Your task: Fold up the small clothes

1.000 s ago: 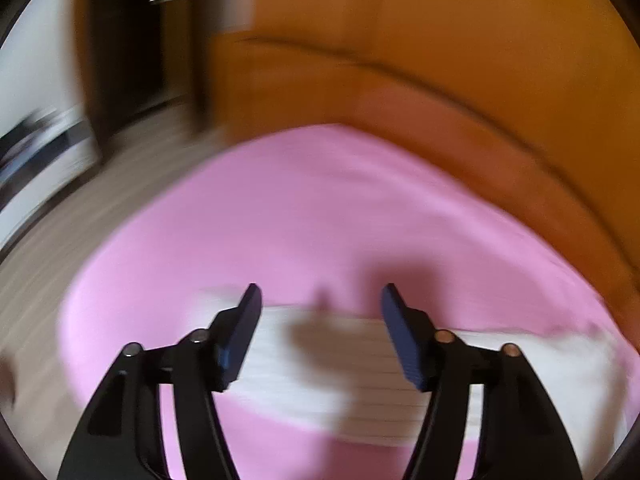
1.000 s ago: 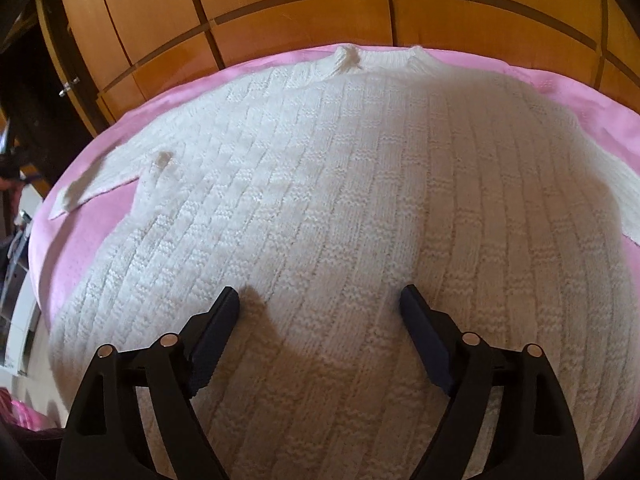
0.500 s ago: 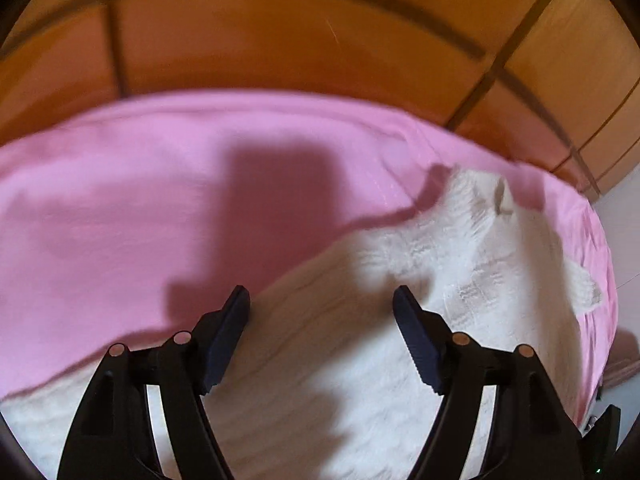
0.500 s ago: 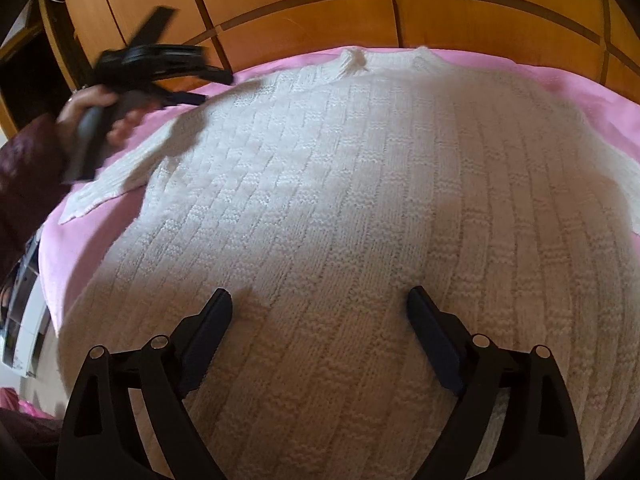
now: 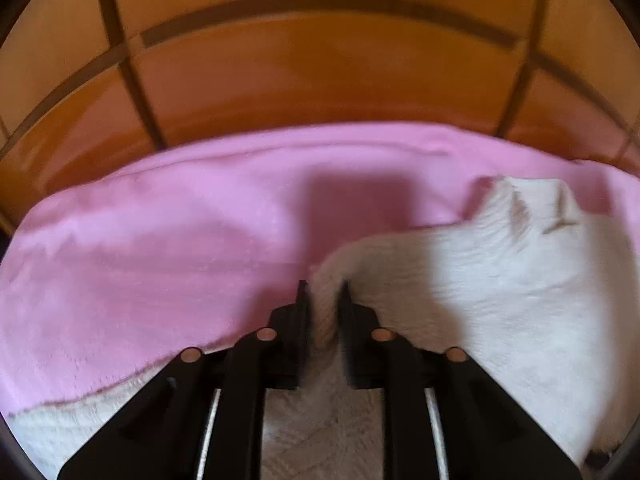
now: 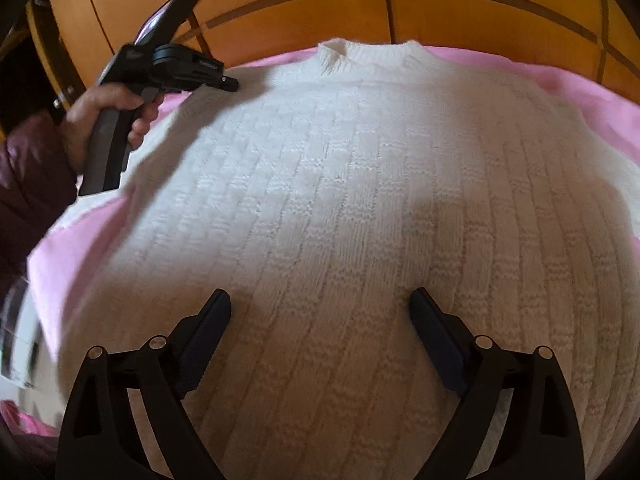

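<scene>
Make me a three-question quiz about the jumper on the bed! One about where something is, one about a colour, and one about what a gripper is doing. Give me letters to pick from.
1. Where on the white jumper is the left gripper?
A. at the neck opening
B. at the shoulder edge, where the sleeve starts
C. at the bottom hem

2. What colour is the blanket under the jumper?
A. pink
B. green
C. grey

3. How are the right gripper's jaws?
A. shut on the collar
B. shut on the blanket
C. open over the jumper's body

Answers:
1. B: the right wrist view shows the left gripper at the jumper's upper corner, left of the collar.
2. A: pink cloth shows all round the jumper.
3. C: its jaws stand wide apart, nothing pinched; the left gripper's jaws have just been closing on a fold of knit.
</scene>
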Motion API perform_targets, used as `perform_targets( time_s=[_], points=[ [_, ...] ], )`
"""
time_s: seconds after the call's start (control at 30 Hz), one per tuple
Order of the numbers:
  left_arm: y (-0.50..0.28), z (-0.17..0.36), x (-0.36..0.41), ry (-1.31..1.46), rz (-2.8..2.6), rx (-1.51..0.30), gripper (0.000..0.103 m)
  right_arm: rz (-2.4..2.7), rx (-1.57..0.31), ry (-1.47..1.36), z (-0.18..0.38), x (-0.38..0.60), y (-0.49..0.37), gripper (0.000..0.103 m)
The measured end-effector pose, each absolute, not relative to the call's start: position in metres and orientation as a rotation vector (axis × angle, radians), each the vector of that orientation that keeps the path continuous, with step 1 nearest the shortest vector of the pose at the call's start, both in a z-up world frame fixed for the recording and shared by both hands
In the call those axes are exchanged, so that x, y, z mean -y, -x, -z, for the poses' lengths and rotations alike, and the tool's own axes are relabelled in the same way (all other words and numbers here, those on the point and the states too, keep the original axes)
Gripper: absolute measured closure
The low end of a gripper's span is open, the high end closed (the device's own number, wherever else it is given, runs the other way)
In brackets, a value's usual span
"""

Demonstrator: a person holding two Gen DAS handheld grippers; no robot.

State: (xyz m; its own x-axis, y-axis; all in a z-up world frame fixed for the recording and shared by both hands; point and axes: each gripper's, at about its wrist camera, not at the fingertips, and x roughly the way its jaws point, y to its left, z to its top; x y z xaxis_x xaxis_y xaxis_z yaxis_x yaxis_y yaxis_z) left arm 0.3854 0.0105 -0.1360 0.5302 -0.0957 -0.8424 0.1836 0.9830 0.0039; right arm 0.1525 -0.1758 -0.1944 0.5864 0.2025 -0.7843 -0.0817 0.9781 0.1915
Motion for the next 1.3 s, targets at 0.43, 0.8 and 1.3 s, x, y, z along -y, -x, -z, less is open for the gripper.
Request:
perform_targets(
  time_s=[0.43,0.8,1.3],
  points=[
    [-0.229,0.114,-0.098,0.197,0.226,-0.965,0.042,-0.096,-0.89,-0.202,0.145,0.243,-0.114,0.016],
    [-0.098,0.152,-0.125,0.379,0.295,-1.084,0.042,0.087,-0.983,-0.632,0.18,0.388,-0.025,0.035],
    [-0.056,0.145,-0.097,0.183,0.287,-1.127,0.093,-0.045,-0.952,-0.395,0.143,0.338,-0.003,0.098]
  ],
)
